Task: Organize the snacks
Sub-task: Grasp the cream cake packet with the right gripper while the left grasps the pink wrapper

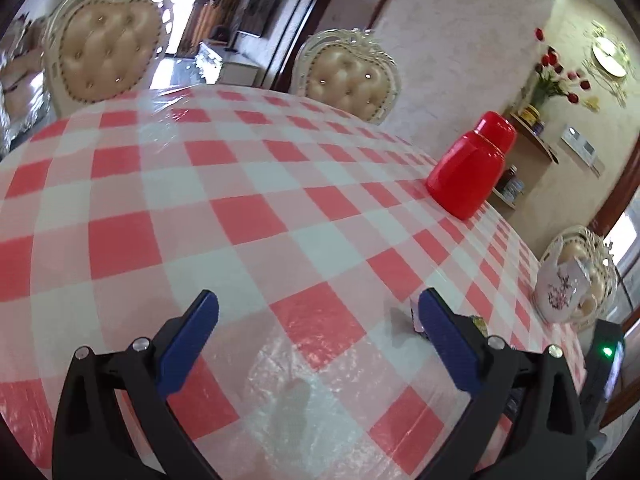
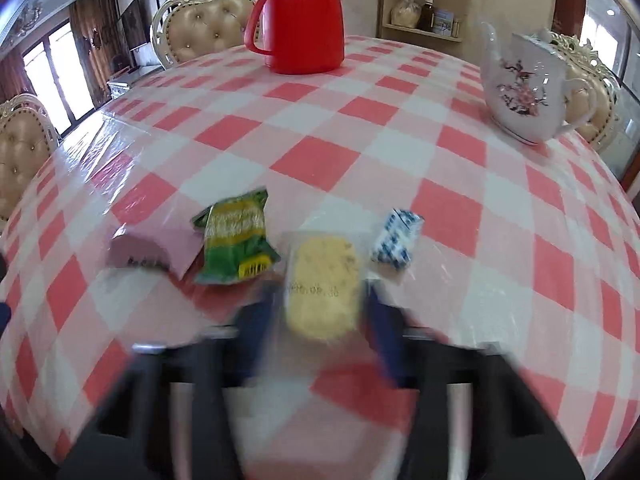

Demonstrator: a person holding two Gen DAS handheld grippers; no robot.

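The yellow snack [image 2: 322, 294] lies between the blurred right tongs [image 2: 320, 312], whose grip cannot be told. They should close squarely, clear of the green packet [image 2: 236, 242] at ten o'clock. The left tongs [image 1: 318, 322] gape empty.

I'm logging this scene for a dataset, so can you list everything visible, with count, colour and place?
Pink rectangular snack packet: 1, pink, leftmost of the snack row.
Green crinkled snack packet: 1, green and yellow, beside the pink one.
Clear-wrapped yellow cake: 1, yellow, between the right claw's fingers.
Blue-and-white small packet: 1, right end of the row.
Red plastic thermos jug: 1, red, far side of the table.
White floral ceramic teapot: 1, white with pink flowers, far right.
Red-and-white checked tablecloth: 1, covers the table.
Cream tufted chairs: several, around the table.
Wall shelf with jars: 1, behind the table.
Left claw: open, over bare cloth.
Right claw: blurred, around the cake; grip unclear.
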